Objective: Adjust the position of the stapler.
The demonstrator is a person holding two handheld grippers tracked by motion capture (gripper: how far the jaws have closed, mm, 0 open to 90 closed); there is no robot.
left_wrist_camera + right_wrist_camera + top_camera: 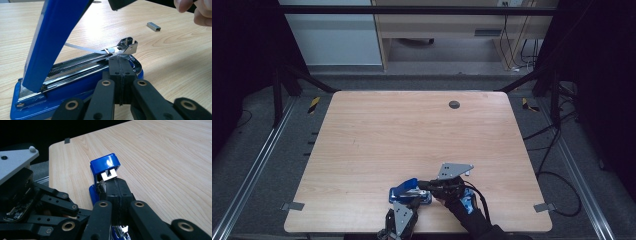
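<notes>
A blue stapler (408, 193) lies near the table's front edge with its lid (55, 32) swung up and its metal staple rail (82, 62) bare. My left gripper (413, 203) comes in from the front edge. Its jaws are shut together with nothing between them, and the tips (120, 62) rest against the rail near the stapler's nose. My right gripper (423, 185) reaches in from the right, also shut on nothing, its tips (117, 185) just under the raised blue lid (105, 165). A short strip of staples (153, 26) lies on the wood beyond the stapler.
The wooden table (412, 130) has a round cable hole (454, 104) at its far side. A person's fingers (197, 11) hold the right gripper. Dark frame bars, floor rails and cables surround the table.
</notes>
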